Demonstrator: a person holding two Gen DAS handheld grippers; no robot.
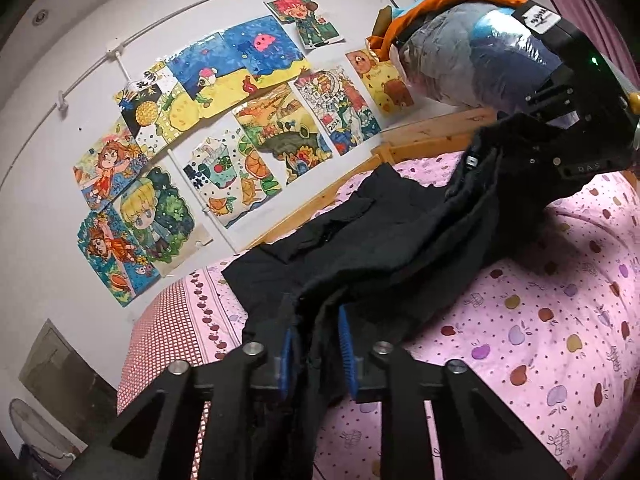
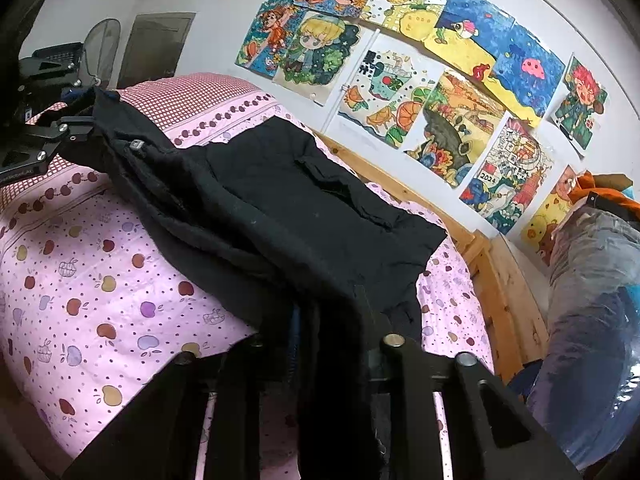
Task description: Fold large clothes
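Observation:
A large black garment (image 1: 372,240) lies across the pink apple-print bed (image 1: 540,320), its far part spread flat toward the wall. My left gripper (image 1: 318,344) is shut on one edge of the garment, black cloth bunched between its blue pads (image 1: 345,340). My right gripper (image 2: 324,344) is shut on the opposite edge, the cloth draped over its fingers. In the left wrist view the right gripper (image 1: 520,140) holds the cloth up at the upper right. In the right wrist view the left gripper (image 2: 76,120) holds it at the upper left. The garment (image 2: 288,200) hangs between them.
A wooden bed rail (image 2: 492,280) runs along the white wall with several children's drawings (image 1: 240,120). A plastic-wrapped bundle (image 2: 592,300) stands at the bed's end. A red checked pillow (image 1: 160,340) lies at the other end. A fan (image 2: 102,46) stands beyond the bed.

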